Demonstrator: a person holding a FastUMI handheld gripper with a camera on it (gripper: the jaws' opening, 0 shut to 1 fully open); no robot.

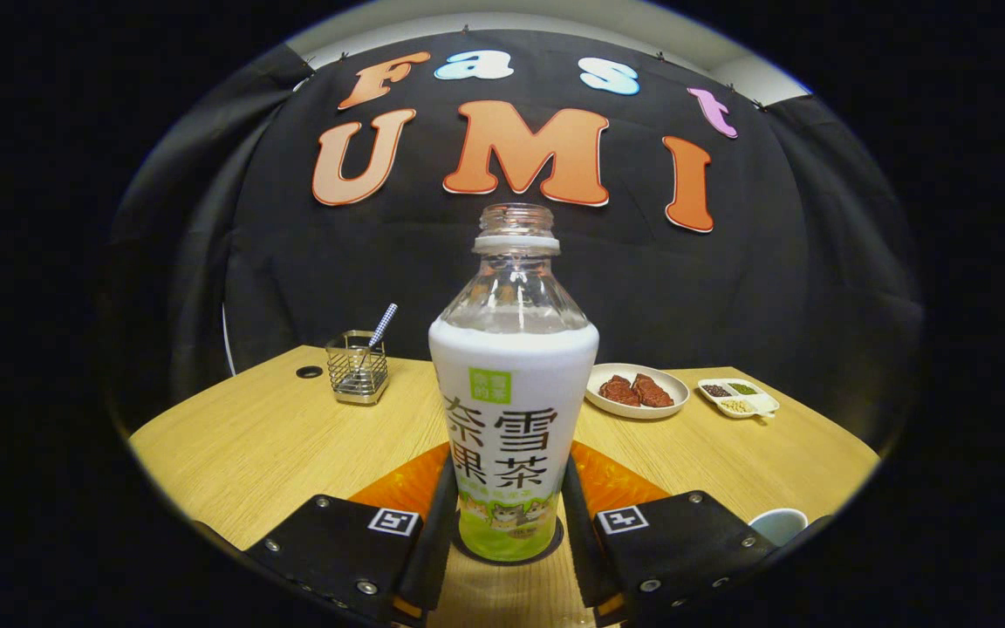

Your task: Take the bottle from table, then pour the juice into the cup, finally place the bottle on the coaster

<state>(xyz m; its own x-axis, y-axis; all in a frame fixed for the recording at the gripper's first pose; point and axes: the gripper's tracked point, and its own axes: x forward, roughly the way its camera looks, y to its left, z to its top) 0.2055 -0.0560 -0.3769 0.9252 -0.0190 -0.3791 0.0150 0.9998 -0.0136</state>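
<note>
Bottle [511, 410] — upright, uncapped, on dark coaster [555, 542] | claw [509, 523] — fingers hugging its base | cup [779, 524] near right

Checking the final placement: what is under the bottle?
The bottle, upright between the gripper jaws, stands on a dark round coaster; only its rim shows, the rest is covered.

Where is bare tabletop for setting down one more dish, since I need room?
The widest free patch of the wooden table lies between the wire utensil holder and the gripper. It is crowded around the white-labelled clear bottle between the jaws, the orange coaster, white cup and white meat plate.
</note>
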